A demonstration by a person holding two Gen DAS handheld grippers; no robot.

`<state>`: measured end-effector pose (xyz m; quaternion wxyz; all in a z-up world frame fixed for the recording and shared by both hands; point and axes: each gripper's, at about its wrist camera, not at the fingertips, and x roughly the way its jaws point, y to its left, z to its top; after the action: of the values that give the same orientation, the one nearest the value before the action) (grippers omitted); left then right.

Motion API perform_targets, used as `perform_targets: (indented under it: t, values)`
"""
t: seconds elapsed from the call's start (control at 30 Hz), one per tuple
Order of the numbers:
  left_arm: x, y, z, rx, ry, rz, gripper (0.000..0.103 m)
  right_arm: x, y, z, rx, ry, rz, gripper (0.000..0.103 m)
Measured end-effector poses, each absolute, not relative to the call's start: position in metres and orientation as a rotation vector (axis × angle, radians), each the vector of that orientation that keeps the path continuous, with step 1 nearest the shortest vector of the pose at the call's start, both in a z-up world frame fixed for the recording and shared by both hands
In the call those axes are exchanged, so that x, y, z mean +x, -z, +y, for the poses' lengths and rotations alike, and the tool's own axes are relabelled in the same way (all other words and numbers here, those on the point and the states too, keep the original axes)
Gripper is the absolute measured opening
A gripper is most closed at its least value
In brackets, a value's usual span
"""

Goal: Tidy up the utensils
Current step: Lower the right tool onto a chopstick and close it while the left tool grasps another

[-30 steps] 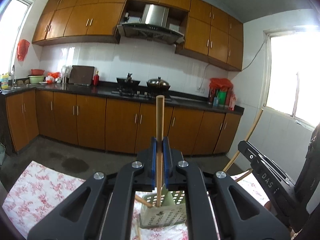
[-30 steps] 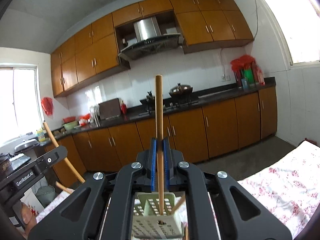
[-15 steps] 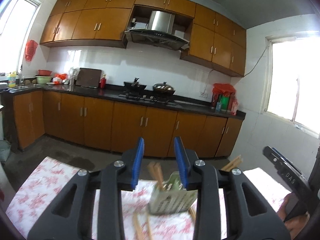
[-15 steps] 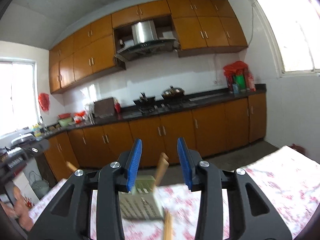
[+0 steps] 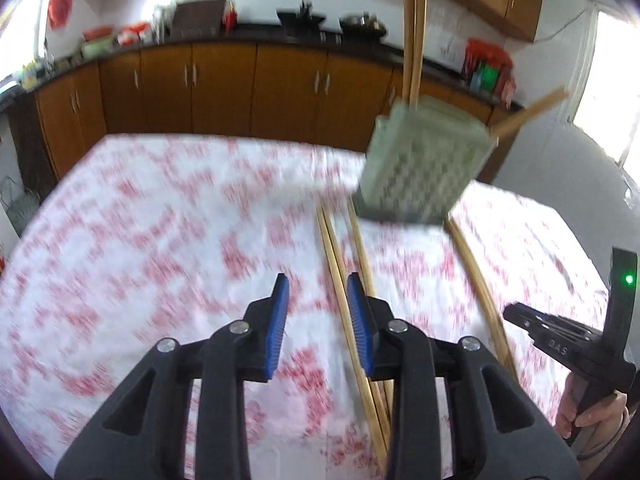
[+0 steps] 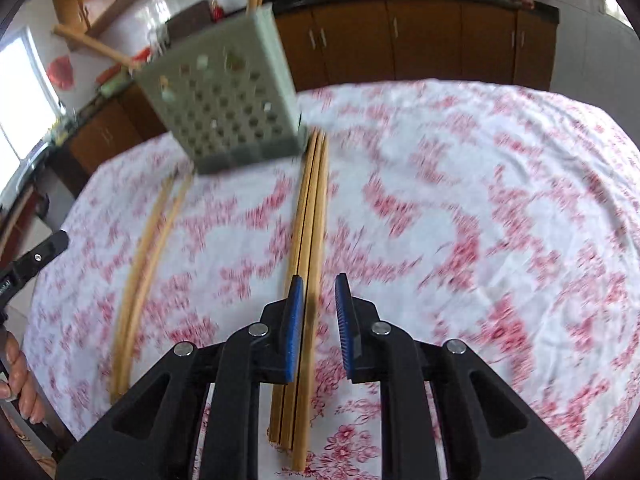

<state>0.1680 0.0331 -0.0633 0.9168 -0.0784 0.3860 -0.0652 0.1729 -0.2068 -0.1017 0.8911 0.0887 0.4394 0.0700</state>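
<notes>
We hold both claws open and empty — the left claw (image 5: 316,316) and right claw (image 6: 319,312) each over loose chopsticks (image 6: 308,240) lying on the floral-clothed surface (image 6: 480,200), lined up for pickup — while the perforated holder (image 6: 224,104) already keeps several upright.

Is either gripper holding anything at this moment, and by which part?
Nothing is held. The left gripper and right gripper are both open above chopsticks lying on the tablecloth.

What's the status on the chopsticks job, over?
Left tongs open, empty. Right tongs open over chopstick bundle. Holder has some chopsticks in; another pair loose on cloth. Nothing blocking.
</notes>
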Motion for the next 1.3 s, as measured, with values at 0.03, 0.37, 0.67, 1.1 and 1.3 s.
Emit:
perform_targets:
  t: [0.03, 0.37, 0.67, 1.1, 1.3]
  values:
    - [0.168, 0.07, 0.032, -0.16, 0.137, 0.81, 0.028, 0.175, 0.104, -0.206, 0.177, -0.146, 0.922, 0.015]
    - [0.174, 0.102, 0.008, -0.157, 0.198, 0.917, 0.022, 0.171, 0.112, -0.216, 0.13, -0.072, 0.912, 0.008]
    - [0.175, 0.11, -0.005, -0.081, 0.188, 0.935, 0.018, 0.162, 0.11, -0.218, 0.117, -0.073, 0.907, 0.008]
    - [0.182, 0.117, 0.0, -0.001, 0.099, 0.925, 0.009, 0.153, 0.109, -0.212, 0.045, -0.077, 0.883, 0.008]
    - [0.197, 0.12, 0.047, -0.063, 0.006, 0.926, 0.009, 0.167, 0.109, -0.243, 0.111, 0.019, 0.868, 0.008]
